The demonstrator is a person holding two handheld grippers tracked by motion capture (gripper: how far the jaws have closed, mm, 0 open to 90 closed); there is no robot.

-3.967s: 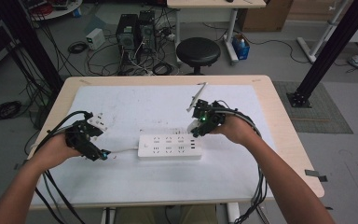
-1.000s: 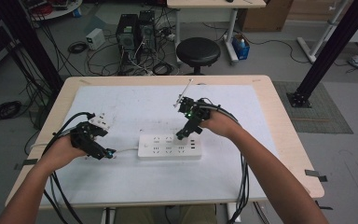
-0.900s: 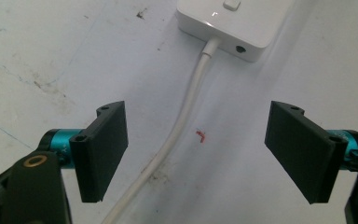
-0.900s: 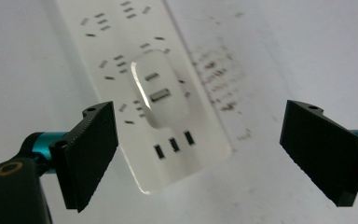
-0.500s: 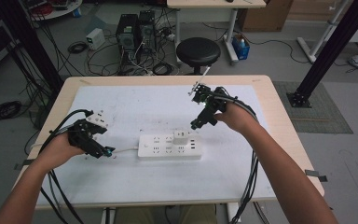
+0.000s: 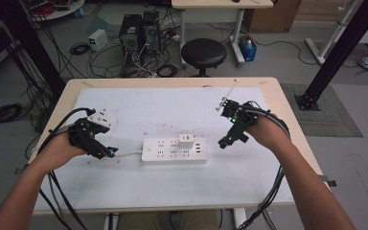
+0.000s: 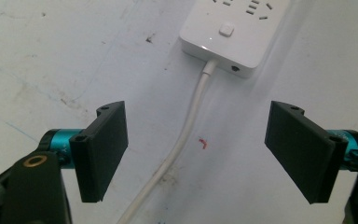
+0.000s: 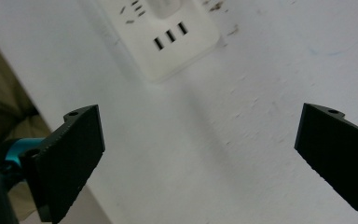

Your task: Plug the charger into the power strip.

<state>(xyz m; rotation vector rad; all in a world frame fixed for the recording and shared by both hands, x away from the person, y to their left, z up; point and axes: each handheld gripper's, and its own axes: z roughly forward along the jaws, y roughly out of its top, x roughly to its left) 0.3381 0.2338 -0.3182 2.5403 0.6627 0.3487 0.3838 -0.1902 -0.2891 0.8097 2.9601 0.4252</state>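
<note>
Power strip (image 6: 174, 150): white, flat on the table between my two grippers, with a white charger plug (image 6: 186, 141) standing in one of its sockets.
Strip's cord (image 7: 186, 140): I see it leave the strip's near end and run between my left gripper's jaws, lying on the surface, neither pad touching it.
Left gripper (image 6: 106, 152): jaws partly spread and holding nothing; it sits low over the cord, just left of the strip.
Right gripper (image 6: 224, 141): jaws have just been opening and now stand wide with nothing between them; it hangs just right of the strip, whose USB end shows ahead of the jaws (image 8: 168, 37).
Surface: a white sheet (image 6: 139, 108) scuffed with grey smudges and a small red mark (image 7: 203, 143), laid over a pale wooden table (image 6: 287, 115).
Room: beyond my grippers, a grey floor with a black round stool (image 6: 203, 51), computer towers (image 6: 138, 31) amid tangled cables, and a black metal frame post (image 6: 338, 48) off to the right.
</note>
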